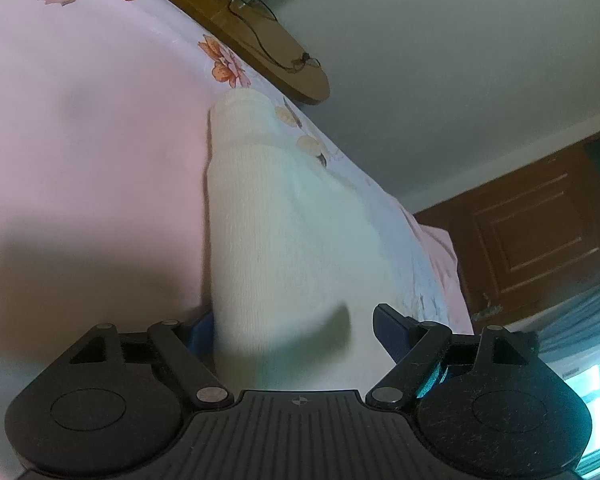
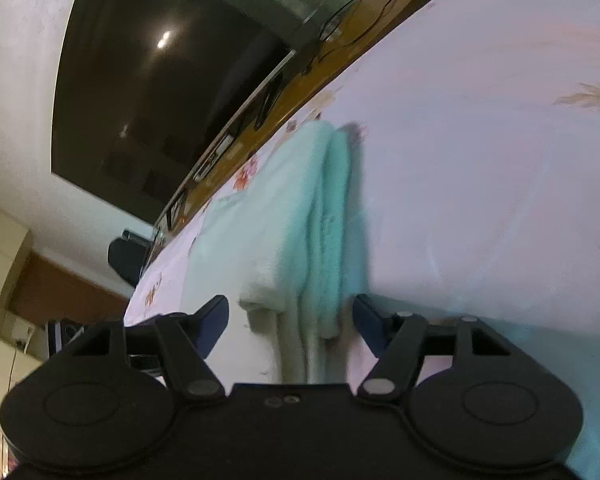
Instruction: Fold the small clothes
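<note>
Both claws gape, gripping nothing — left claw [image 1: 292, 328], right claw [image 2: 288, 320] — straddling the white garment [image 1: 268, 216] near the bed's [image 1: 80, 140] far edge. Close squarely on all layers, then lift evenly.

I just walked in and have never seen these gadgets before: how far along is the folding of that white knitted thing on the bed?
Partly done, it seems. The white knitted garment already lies in stacked layers on the floral bedsheet. In hand: both the left gripper and the right gripper sit open around its near edge, neither clamping it. Left: probably a final fold or tidying; the blurred view shows no more.
</note>
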